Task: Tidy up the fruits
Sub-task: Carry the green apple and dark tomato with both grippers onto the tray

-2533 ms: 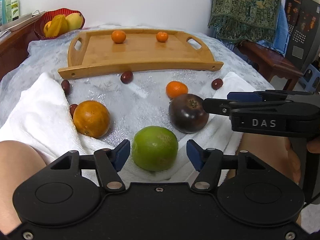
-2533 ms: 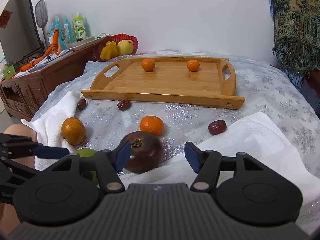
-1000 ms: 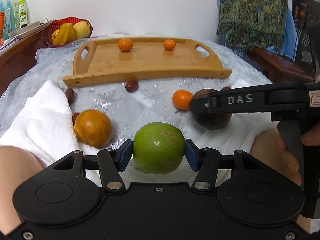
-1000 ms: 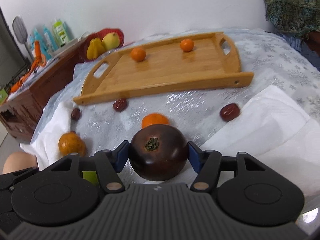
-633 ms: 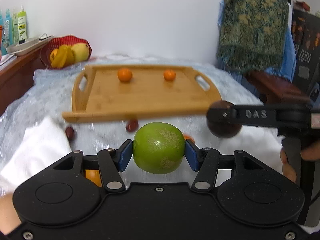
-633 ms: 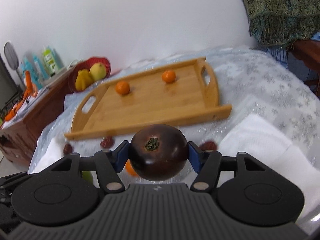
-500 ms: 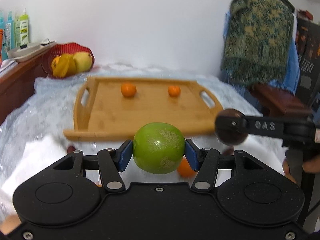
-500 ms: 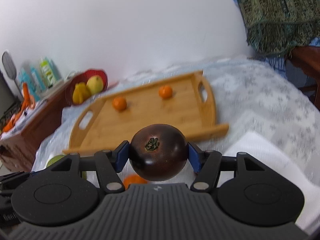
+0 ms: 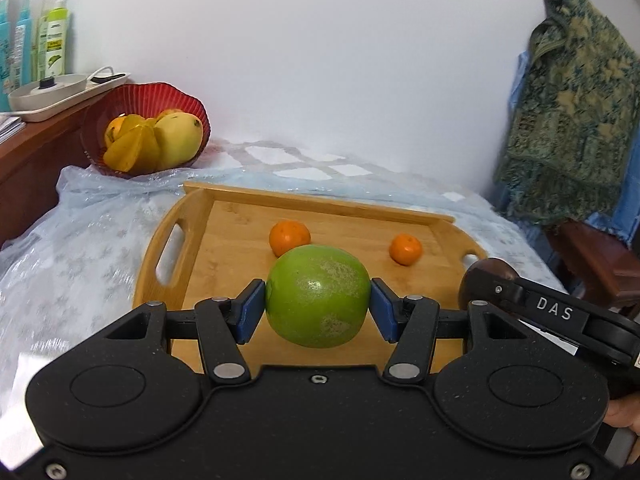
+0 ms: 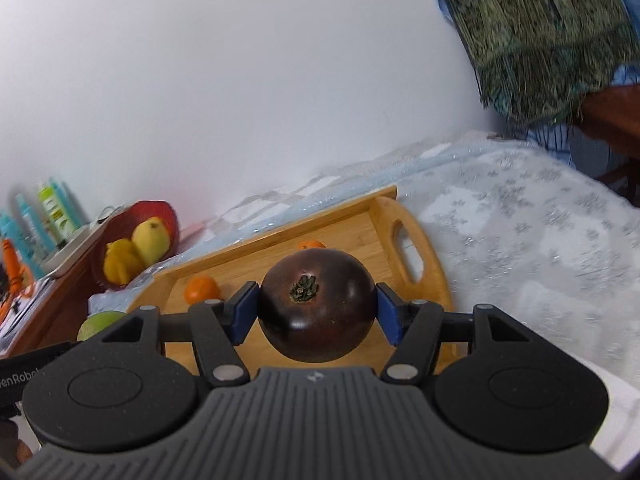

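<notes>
My left gripper is shut on a round green citrus fruit, held in the air above the near part of the wooden tray. Two small tangerines lie on the tray's far half. My right gripper is shut on a dark purple tomato with a green stem, over the tray's right part. In the left wrist view the right gripper and its tomato show at the right. In the right wrist view the green fruit peeks out at the left.
A red bowl with yellow fruit stands at the back left on the plastic-covered tablecloth. A wooden sideboard with bottles and a white dish is at the far left. A patterned cloth hangs over furniture at the right.
Both grippers lifted their fruits off the white towel and carried them forward; they now hang over the tray. The loose fruits near the towel have dropped out of view.
</notes>
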Motion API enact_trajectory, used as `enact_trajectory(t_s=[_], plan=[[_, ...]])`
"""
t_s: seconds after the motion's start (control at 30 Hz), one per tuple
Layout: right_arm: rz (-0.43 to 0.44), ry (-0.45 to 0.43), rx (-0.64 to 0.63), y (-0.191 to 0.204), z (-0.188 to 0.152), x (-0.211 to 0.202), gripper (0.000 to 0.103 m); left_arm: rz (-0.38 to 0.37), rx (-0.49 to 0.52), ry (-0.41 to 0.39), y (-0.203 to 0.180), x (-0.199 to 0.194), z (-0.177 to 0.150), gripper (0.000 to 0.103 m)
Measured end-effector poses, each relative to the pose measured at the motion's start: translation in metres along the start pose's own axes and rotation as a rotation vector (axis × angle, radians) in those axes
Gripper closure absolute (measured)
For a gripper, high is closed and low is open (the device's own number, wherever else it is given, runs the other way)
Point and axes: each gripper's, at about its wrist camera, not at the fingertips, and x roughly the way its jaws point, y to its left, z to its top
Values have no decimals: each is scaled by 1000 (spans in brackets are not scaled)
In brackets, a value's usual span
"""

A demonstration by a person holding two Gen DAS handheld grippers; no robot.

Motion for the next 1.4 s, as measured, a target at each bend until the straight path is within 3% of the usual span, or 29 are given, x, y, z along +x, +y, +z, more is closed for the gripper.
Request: enact_trajectory(t_s=[0.1,0.23,0.4,0.67,1.4], plan=[[-38,10,-33,2,0,25,39,15,11,17,3,27,5,49],[-80,23,-169,15,-1,38,39,22,-4,47,9,54,5,49],[-82,38,-176,13,-1,46,39,24,-5,69,11,69,7,49],[-39,17,-159,16,2,49,39,39,-16,77,15,74,7,49],[-72,32,-225,25,-10,58,38,15,-29,85,19,78,5,49]])
